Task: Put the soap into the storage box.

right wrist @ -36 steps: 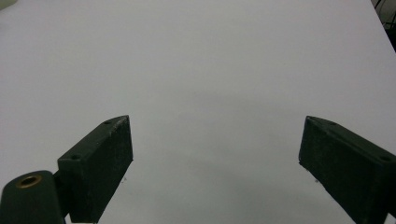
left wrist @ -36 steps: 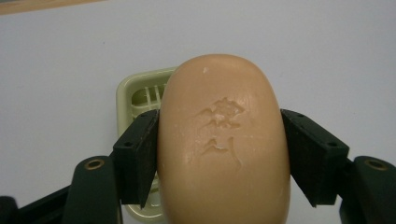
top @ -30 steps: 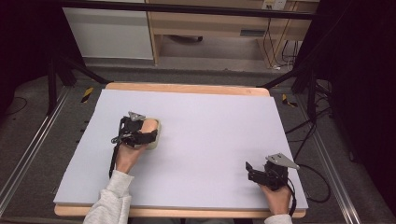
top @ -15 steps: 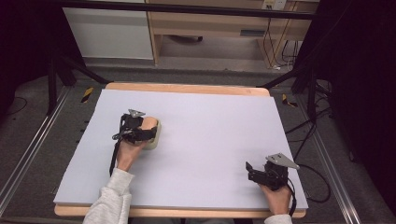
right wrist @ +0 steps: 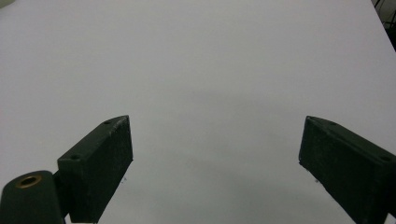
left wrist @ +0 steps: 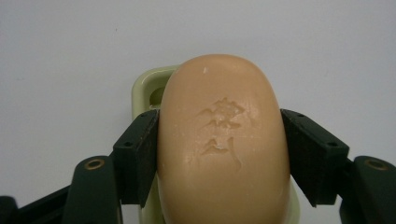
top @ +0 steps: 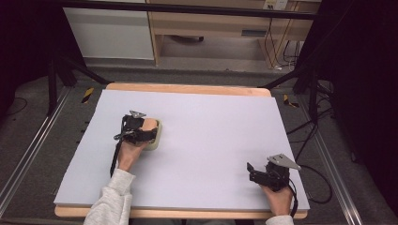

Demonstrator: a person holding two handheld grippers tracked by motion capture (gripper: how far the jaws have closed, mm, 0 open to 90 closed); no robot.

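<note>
Peach-coloured soap bar (left wrist: 223, 144) pinched across its short width between the two black jaws of the left gripper (left wrist: 223, 156), one pad flat against each long side. Long axis running straight away from the gripper's camera, in line with the jaws; rounded far end aimed at the bare mat, stamped face turned up toward the lens. Directly beneath, a pale green soap dish (left wrist: 144, 88), its rim and a drain hole peeking out at the bar's far left corner and a thin strip along the lower right; whether the bar rests in it or hangs just above, impossible to tell. From the high view, same soap bar (top: 149, 124) and soap dish (top: 156, 138) on the left half of the table, left gripper (top: 141, 132) over them, bar pointing toward the table's far side. Grey mat (top: 211, 140) bare on every side of the dish: wide room to the right across the middle, ample room toward the far wooden edge (top: 187, 88), less toward the left edge, near but not at it. Right gripper (top: 256, 172) low at the near right corner, well apart from the dish, close to the near edge and the right edge. Its jaws spread wide with nothing between them, only plain mat (right wrist: 210, 70) ahead in the right gripper view.
</note>
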